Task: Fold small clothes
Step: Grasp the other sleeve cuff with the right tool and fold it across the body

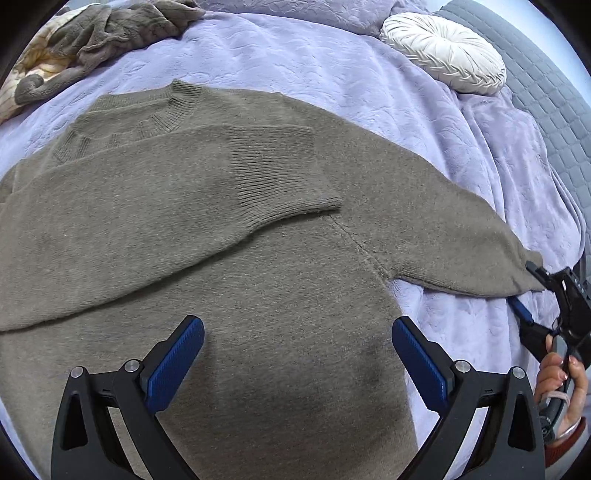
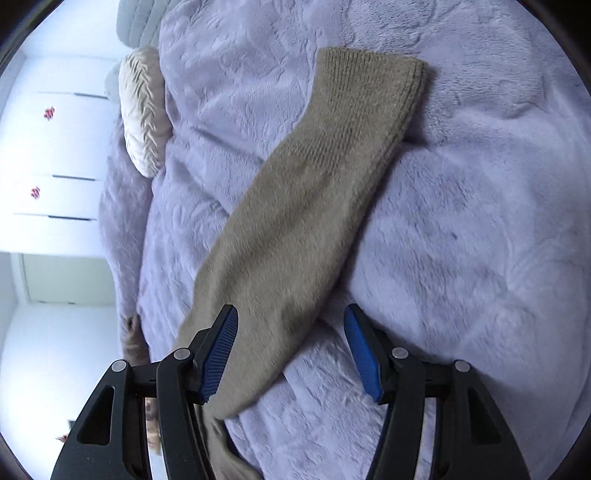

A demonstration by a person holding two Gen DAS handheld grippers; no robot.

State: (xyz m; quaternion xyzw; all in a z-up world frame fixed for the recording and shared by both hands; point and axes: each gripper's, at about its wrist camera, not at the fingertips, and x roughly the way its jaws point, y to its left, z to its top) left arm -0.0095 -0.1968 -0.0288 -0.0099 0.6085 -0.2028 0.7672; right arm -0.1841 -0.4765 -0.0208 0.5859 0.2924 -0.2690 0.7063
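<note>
Sweater (image 1: 258, 258), olive-brown knit, is spread flat on the lilac blanket (image 1: 332, 74) of a bed. One sleeve (image 1: 177, 214) is folded across the chest, its ribbed cuff (image 1: 280, 173) lying near the middle. The other sleeve (image 2: 306, 206) is stretched out sideways over the blanket. The left tool (image 1: 297, 363) is held above the sweater's lower body, jaws wide apart, nothing between the pads. The right tool (image 2: 291, 354) is seen over the outstretched sleeve, jaws apart; one blue pad lies against the sleeve edge, the other is clear of it, so no grip is seen. A hand (image 1: 561, 387) is seen on the right tool's handle. A round cream cushion (image 1: 443, 51) sits near the bed's far side. A grey crumpled garment (image 1: 110, 33) is piled at the far corner.
</note>
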